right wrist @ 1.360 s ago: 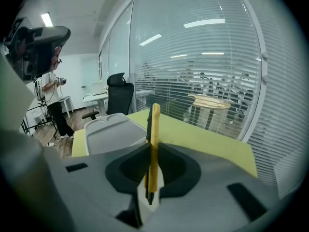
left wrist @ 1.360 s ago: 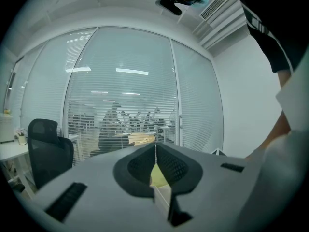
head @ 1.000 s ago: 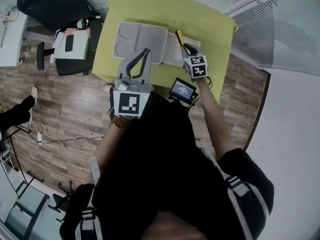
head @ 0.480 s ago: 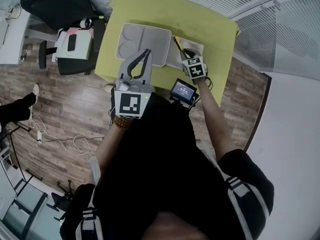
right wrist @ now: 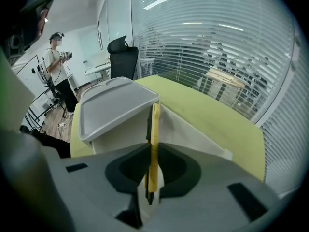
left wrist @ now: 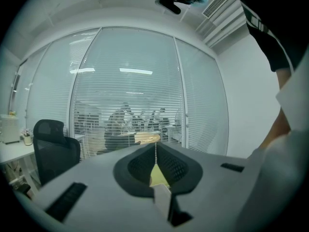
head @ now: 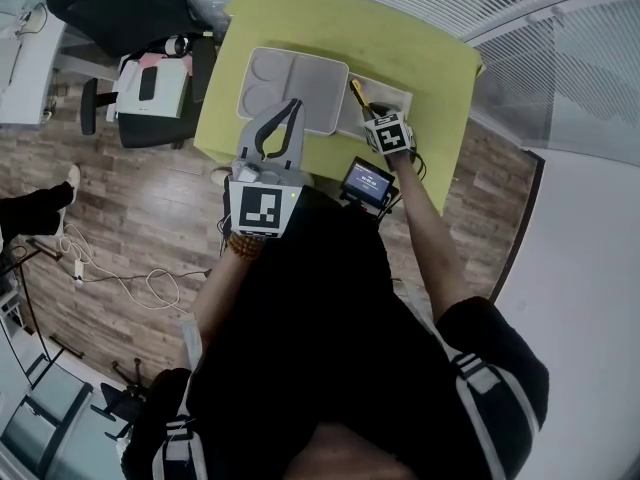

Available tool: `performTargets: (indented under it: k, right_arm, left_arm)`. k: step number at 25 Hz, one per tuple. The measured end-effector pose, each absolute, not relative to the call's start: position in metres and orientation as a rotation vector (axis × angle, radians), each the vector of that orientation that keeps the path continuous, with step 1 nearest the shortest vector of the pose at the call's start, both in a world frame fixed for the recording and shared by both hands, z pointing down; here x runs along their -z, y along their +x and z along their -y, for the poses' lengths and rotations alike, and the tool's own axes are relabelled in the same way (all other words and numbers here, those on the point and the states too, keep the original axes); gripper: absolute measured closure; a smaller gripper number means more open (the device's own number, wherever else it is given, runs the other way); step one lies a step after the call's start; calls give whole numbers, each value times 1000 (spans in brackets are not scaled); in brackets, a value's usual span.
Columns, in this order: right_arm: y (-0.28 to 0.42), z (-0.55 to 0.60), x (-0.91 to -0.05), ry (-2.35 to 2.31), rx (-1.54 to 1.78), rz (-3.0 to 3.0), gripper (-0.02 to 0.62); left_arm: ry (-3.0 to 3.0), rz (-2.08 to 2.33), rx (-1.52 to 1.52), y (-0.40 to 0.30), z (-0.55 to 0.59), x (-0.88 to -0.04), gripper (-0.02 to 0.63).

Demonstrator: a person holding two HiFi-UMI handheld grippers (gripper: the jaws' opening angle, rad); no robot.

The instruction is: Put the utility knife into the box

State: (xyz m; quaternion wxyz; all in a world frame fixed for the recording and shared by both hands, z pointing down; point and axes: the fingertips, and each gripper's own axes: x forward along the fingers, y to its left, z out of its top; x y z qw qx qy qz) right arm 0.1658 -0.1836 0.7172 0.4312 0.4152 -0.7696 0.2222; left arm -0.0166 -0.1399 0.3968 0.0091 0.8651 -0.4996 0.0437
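Note:
My right gripper [right wrist: 150,151] is shut on a yellow utility knife [right wrist: 153,144], which stands on edge between the jaws and points away over the white box [right wrist: 190,132]. From the head view the knife [head: 356,91] sticks out of the right gripper [head: 372,110] above the box [head: 392,98] on the yellow-green table [head: 400,43]. My left gripper [head: 285,114] hovers above the table's near edge, its jaws shut with nothing between them; in its own view the left gripper [left wrist: 155,151] points level toward the window blinds.
A grey tray lid [head: 292,88] lies left of the box, seen also as the tray lid [right wrist: 113,108] close beside the knife. A small screen device [head: 366,179] hangs at the table's near edge. A black office chair [head: 110,8] stands at far left. A person [right wrist: 57,69] stands in the background.
The right gripper with the knife shifted slightly toward the box's near side. The left gripper stayed where it was.

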Motion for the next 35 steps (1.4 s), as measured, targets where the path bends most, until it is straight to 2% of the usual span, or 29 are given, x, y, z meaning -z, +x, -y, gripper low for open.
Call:
performTargets:
  k: [35]
  right_arm:
    - [164,182,-744,1006,-616,1841,551]
  left_arm:
    - [2678,1542,-211,-23,137,-411,588]
